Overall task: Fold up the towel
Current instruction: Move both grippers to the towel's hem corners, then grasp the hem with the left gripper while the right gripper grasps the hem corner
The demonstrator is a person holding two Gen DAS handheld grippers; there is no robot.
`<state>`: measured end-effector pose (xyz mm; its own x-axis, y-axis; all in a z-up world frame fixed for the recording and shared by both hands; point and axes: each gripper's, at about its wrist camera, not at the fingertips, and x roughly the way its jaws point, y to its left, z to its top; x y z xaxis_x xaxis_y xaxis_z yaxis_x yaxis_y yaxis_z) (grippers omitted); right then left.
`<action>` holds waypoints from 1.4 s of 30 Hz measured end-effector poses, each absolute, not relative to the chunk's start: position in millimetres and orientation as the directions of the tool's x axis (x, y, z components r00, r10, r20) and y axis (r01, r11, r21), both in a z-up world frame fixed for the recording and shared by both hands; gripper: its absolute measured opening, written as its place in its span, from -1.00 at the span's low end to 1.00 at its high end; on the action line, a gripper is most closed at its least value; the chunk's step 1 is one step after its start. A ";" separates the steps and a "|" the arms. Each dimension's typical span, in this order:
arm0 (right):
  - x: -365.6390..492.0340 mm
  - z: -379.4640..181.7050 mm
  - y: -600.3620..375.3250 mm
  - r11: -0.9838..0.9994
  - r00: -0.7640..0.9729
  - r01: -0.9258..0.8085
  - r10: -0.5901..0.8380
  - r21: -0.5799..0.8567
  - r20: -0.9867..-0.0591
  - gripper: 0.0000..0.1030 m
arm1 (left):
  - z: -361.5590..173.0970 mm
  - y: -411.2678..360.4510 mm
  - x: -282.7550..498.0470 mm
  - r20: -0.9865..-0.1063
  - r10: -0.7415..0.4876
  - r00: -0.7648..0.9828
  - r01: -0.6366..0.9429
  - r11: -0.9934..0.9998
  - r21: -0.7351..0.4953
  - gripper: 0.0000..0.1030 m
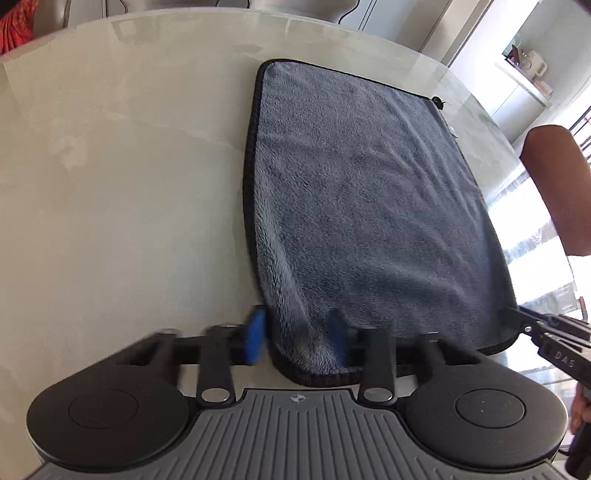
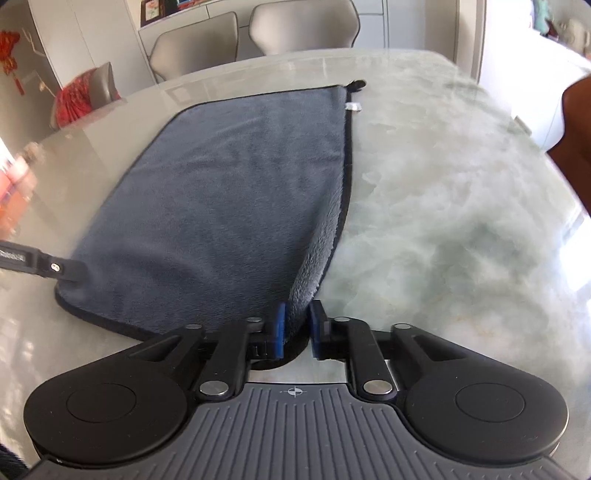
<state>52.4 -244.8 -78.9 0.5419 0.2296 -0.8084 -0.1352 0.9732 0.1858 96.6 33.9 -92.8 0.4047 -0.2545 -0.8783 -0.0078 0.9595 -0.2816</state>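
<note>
A grey plush towel (image 1: 362, 192) with a black hem lies spread flat on a pale marble table; it also shows in the right wrist view (image 2: 229, 206). My left gripper (image 1: 297, 338) has its blue pads around the towel's near left corner, with a wide gap between them and motion blur on the left pad. My right gripper (image 2: 297, 330) is pinched on the near right corner, and the cloth bunches up between its pads. The right gripper shows at the right edge of the left wrist view (image 1: 513, 317); the left gripper shows at the left edge of the right wrist view (image 2: 70, 273).
The marble table (image 2: 443, 206) stretches far and right of the towel. Grey chairs (image 2: 303, 26) stand behind its far edge. A red cloth (image 2: 74, 99) hangs on a chair at the far left. A brown chair back (image 1: 554, 184) stands at the right.
</note>
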 end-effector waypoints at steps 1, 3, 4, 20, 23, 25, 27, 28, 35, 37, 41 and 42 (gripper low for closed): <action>52.7 -78.8 -244.9 0.973 0.540 -0.136 0.233 0.189 -0.809 -0.81 | -93.3 34.8 96.3 -0.877 -0.261 0.403 -0.014 0.957 -0.291 -0.86; 53.7 -76.9 -249.4 0.966 0.539 -0.114 0.257 0.232 -0.802 -0.82 | -93.0 36.4 95.4 -0.875 -0.262 0.408 -0.024 0.955 -0.297 -0.87; 54.1 -75.9 -251.5 0.961 0.542 -0.104 0.270 0.255 -0.796 -0.82 | -92.5 37.5 95.0 -0.872 -0.262 0.413 -0.030 0.953 -0.300 -0.88; 137.8 -31.6 -280.4 0.888 0.658 -0.074 0.386 0.454 -0.647 -0.82 | -39.7 46.3 161.9 -0.805 -0.248 0.539 0.034 0.961 -0.273 -0.88; 175.2 -31.8 -279.3 0.894 0.662 -0.085 0.381 0.440 -0.646 -0.82 | -34.8 42.2 193.6 -0.800 -0.222 0.558 0.049 0.971 -0.235 -0.87; 194.8 -34.3 -279.7 0.899 0.661 -0.081 0.372 0.431 -0.652 -0.82 | -35.7 38.7 215.5 -0.801 -0.206 0.563 0.052 0.975 -0.215 -0.87; 220.1 -37.5 -279.6 0.905 0.661 -0.076 0.360 0.418 -0.659 -0.81 | -37.4 36.9 229.3 -0.805 -0.196 0.559 0.053 0.978 -0.202 -0.87; 231.8 -39.9 -279.0 0.909 0.656 -0.073 0.353 0.410 -0.667 -0.81 | -41.1 34.6 242.1 -0.813 -0.189 0.551 0.052 0.980 -0.193 -0.87; 289.7 -61.3 -275.9 0.928 0.626 -0.043 0.313 0.370 -0.714 -0.81 | -58.9 35.1 299.5 -0.836 -0.180 0.519 0.019 0.980 -0.199 -0.86; 301.5 -66.9 -274.1 0.933 0.620 -0.037 0.302 0.357 -0.724 -0.81 | -61.1 37.0 310.1 -0.836 -0.179 0.518 0.009 0.979 -0.204 -0.86; 321.3 -78.3 -273.9 0.944 0.616 -0.001 0.261 0.331 -0.743 -0.78 | -69.4 32.2 331.9 -0.845 -0.166 0.508 0.009 0.982 -0.188 -0.78; 324.3 -80.0 -274.8 0.946 0.619 0.008 0.250 0.325 -0.744 -0.78 | -71.5 31.6 336.3 -0.847 -0.163 0.505 0.006 0.983 -0.186 -0.77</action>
